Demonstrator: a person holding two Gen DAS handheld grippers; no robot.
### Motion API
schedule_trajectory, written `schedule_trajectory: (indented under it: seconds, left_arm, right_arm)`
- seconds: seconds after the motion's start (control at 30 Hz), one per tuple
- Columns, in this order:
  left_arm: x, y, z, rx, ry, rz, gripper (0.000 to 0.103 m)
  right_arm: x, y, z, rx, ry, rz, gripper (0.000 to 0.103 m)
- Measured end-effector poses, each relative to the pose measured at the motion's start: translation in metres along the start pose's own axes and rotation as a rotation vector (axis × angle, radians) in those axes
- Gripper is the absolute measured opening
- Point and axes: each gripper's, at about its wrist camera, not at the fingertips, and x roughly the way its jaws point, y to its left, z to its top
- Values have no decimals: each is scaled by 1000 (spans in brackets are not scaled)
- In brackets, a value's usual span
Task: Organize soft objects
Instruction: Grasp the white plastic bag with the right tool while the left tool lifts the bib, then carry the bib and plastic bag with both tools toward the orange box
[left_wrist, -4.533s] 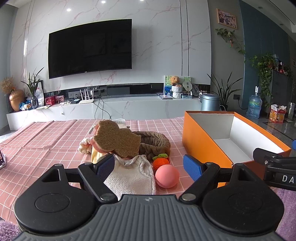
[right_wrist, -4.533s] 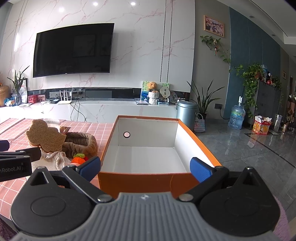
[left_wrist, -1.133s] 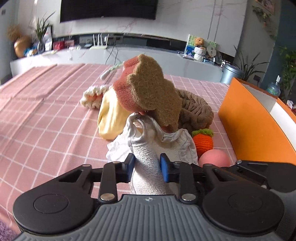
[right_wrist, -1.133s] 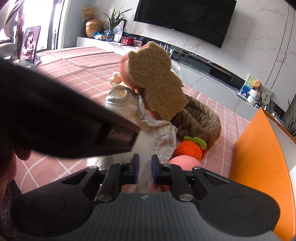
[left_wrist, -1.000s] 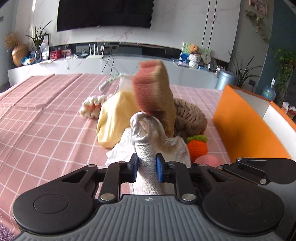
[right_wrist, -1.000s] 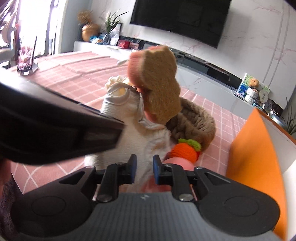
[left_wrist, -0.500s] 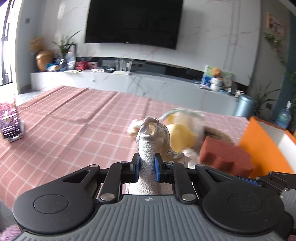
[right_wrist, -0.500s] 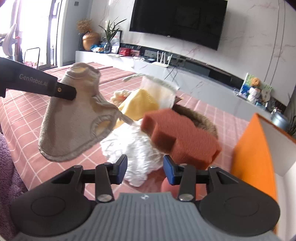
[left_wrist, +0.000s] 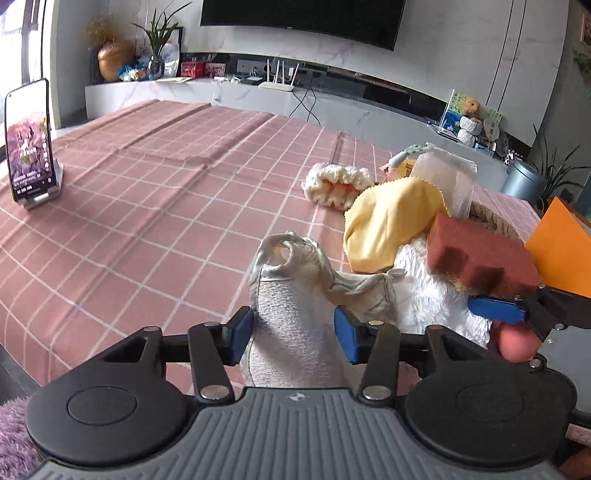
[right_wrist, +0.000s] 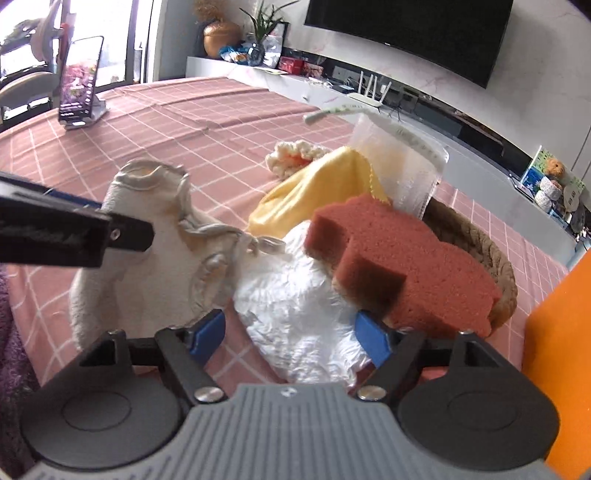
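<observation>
The table (left_wrist: 147, 192) under its pink checked cloth carries everything, with the orange box (right_wrist: 554, 332) at its right edge and a heap of soft things beside it: a brown woven basket (right_wrist: 476, 236), a white fluffy cloth (right_wrist: 295, 295), a yellow cloth (left_wrist: 388, 221), a red-brown sponge (right_wrist: 399, 266) lying on top, and a cream knitted piece (left_wrist: 332, 181) further back.

The grey-white bib (left_wrist: 291, 314) lies on the cloth left of the heap, pulled apart from it. The left gripper (left_wrist: 293, 332) has just been opening; its jaws now stand apart with the bib between them, and I judge the pads no longer press it. The right gripper (right_wrist: 291, 336) has also just been opening and stands wide, empty, over the white cloth.

Risks: the bib's strings (right_wrist: 255, 240) trail onto the white cloth, so lifting either could drag the other. The sponge sits loose on the heap; tugging the cloth beneath may tip it off. The pink ball (left_wrist: 513, 343) near the box could roll.

No writing can be read at this moment; the phone (left_wrist: 27, 158) screen on its stand is too small to make out.
</observation>
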Motion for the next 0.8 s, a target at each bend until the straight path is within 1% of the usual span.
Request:
schedule_trajectory:
  seconds: [0.03,0.07,0.1,0.13,0.17,0.2,0.23,0.3,0.47,0.6,0.7,0.8]
  left_arm:
    - [3,2,-2,-12,14,-10,56]
    - [4,3,-3,-23,24,-17,50]
    - [6,4,-4,-25,33,-20,43]
    - [8,3,-5,-19,39,-16,40]
    - [9,3,-6,-15,37,-16,35]
    - [9,4,-5,-15,35,-20,30]
    - [8,4,-5,-18,30,-25,28]
    - [7,6,-4,-23,19,-26,24]
    - [-4,5,0,-24,-22,-35,21]
    - [-17,4,7,-32,-71,-40,20]
    - [-29,3,14,-30,-105,-38,18]
    - [-37,3,17,-29,-135,-14,17]
  right_arm:
    - [1,2,0,-3,0,-11,70]
    - [3,1,-1,-11,-3,-22,65]
    - [4,0,-2,-13,-6,-29,54]
    - [0,0,-2,-6,-4,-14,42]
    - [0,-2,-1,7,3,11,37]
    - [-2,-4,-2,17,4,15,34]
    - [-4,-4,-2,15,4,16,29]
    - [-9,-4,-1,13,-3,13,23]
    - [-32,-12,8,56,-46,35,18]
    - [-59,-31,12,147,-82,91,18]
    - [-77,-46,13,240,-105,140,18]
    - [-93,-60,14,321,-133,171,18]
